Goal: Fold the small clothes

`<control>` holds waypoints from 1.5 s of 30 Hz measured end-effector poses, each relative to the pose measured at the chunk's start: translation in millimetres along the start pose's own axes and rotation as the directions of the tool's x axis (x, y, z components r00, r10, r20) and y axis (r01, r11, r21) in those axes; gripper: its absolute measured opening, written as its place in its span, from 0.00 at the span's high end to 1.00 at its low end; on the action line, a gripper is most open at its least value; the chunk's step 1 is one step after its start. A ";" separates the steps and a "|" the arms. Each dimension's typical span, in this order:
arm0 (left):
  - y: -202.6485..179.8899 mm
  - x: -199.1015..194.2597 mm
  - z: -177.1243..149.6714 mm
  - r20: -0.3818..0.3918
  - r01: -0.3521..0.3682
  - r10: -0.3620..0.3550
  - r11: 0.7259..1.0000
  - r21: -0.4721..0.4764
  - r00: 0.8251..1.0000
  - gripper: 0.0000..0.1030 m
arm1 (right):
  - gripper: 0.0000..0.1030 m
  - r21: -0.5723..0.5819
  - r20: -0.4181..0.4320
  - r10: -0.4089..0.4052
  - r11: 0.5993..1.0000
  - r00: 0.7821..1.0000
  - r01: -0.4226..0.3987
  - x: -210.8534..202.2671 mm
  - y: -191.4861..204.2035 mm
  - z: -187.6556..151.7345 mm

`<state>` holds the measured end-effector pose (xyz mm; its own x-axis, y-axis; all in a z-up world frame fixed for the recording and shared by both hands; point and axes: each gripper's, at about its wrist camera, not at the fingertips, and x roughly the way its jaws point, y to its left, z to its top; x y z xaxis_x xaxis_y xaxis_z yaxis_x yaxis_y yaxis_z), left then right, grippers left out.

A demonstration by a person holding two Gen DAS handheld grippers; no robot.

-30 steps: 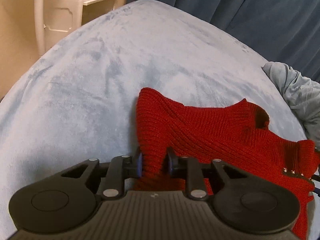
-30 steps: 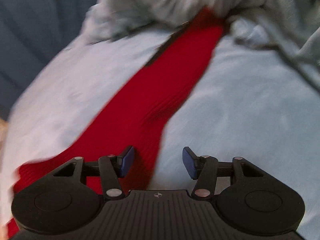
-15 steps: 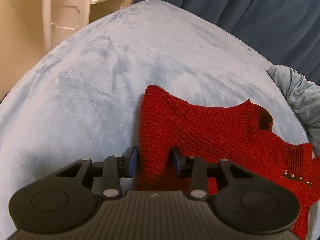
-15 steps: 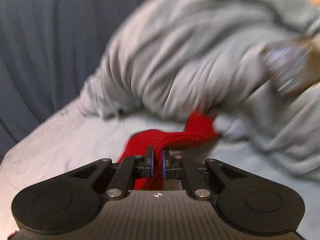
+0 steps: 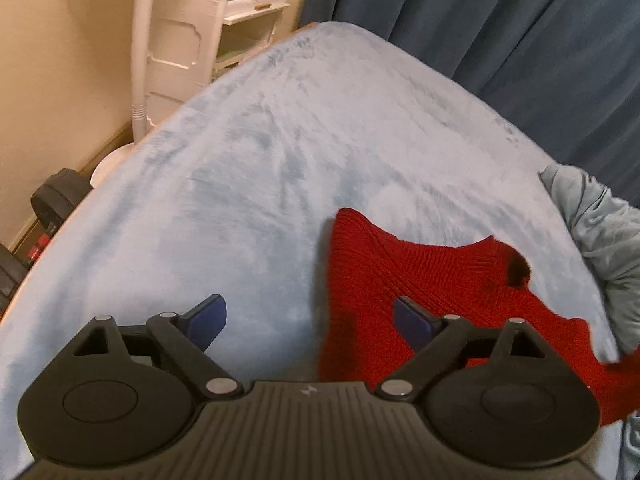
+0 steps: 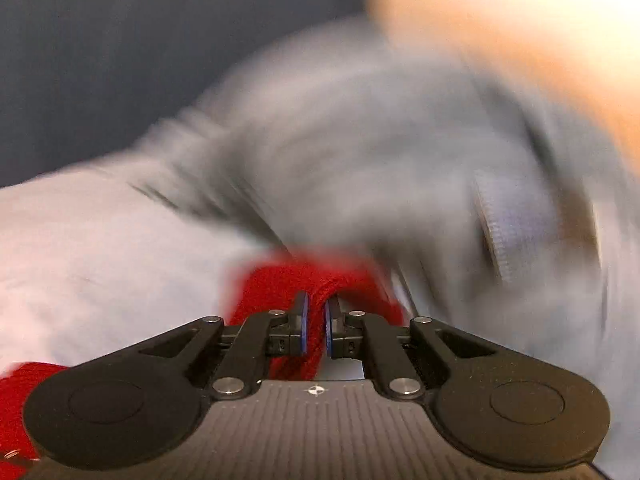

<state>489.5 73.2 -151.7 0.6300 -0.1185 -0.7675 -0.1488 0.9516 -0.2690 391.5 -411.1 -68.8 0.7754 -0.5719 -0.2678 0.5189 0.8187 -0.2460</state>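
Note:
A small red knit sweater lies spread on the pale blue blanket. My left gripper hovers above its left edge with the jaws opening wide; the cloth lies below them, not pinched. In the right wrist view, which is blurred by motion, my right gripper is shut on a fold of the red sweater, the knit pinched between the blue pads.
A heap of grey-blue clothing sits at the blanket's right edge and fills the right wrist view. Dark blue curtains hang behind. A white shelf unit and dark items on the floor stand left of the bed.
My left gripper let go of the sweater's left edge, opened wide and lifted away. My right gripper closed on a fold of the sweater and swung toward the grey pile.

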 end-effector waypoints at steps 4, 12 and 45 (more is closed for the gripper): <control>18.6 -15.9 -11.5 -0.005 0.014 -0.014 0.999 -0.033 1.000 0.09 | 0.89 -0.701 0.192 0.530 0.663 0.826 -0.262 -116.8 131.1 -47.6; 42.5 -2.3 -36.3 -0.093 -0.007 0.001 0.998 -0.063 0.996 0.09 | 0.22 -0.716 -0.228 0.577 0.447 0.785 -0.536 -152.0 155.3 -150.3; 1.7 -256.5 -272.6 -0.123 0.007 0.032 0.952 0.305 0.992 0.09 | 0.22 -0.064 -0.399 0.524 0.803 0.752 -0.593 -378.9 -48.0 -129.0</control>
<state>119.9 27.9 -113.8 0.5260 -0.1217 -0.8418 0.0953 0.9919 -0.0838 26.4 -240.4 -75.7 0.7118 -0.0219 -0.7021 -0.0663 0.9930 -0.0981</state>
